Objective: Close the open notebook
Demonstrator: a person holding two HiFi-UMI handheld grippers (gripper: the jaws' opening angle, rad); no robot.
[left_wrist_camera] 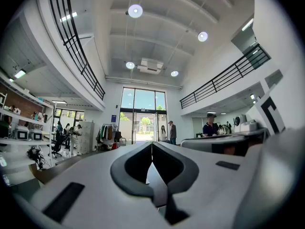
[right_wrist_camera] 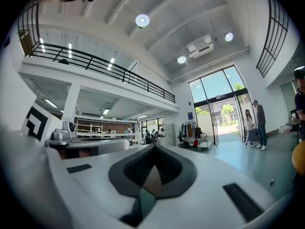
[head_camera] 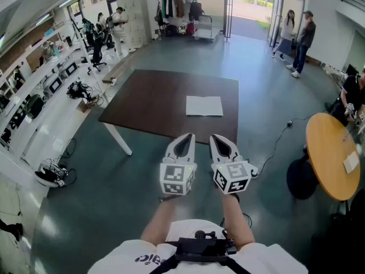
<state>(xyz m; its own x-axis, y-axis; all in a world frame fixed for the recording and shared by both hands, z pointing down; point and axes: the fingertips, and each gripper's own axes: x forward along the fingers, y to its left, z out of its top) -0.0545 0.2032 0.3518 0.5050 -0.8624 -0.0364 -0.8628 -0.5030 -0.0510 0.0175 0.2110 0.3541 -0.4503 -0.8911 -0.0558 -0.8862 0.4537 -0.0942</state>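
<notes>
Notebook (head_camera: 204, 105) lay open on the dark table (head_camera: 148, 104) at frame centre, judged light, thin and floppy, best lifted by one cover's outer edge; left gripper (head_camera: 187, 138) and right gripper (head_camera: 218, 140), below it, were clenched on nothing.

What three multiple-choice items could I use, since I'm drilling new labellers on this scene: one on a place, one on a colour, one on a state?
1. The notebook lies on the dark table's: A left half; B right half; C near edge, hanging off.
2. The notebook's visible face is: A white; B blue; C black.
3. The left gripper is: A wide open; B shut on the notebook; C shut, empty.
Answers: 1 B, the head view shows it right of the table's middle. 2 A, it shows plain white. 3 C, its jaws meet with nothing between.
</notes>
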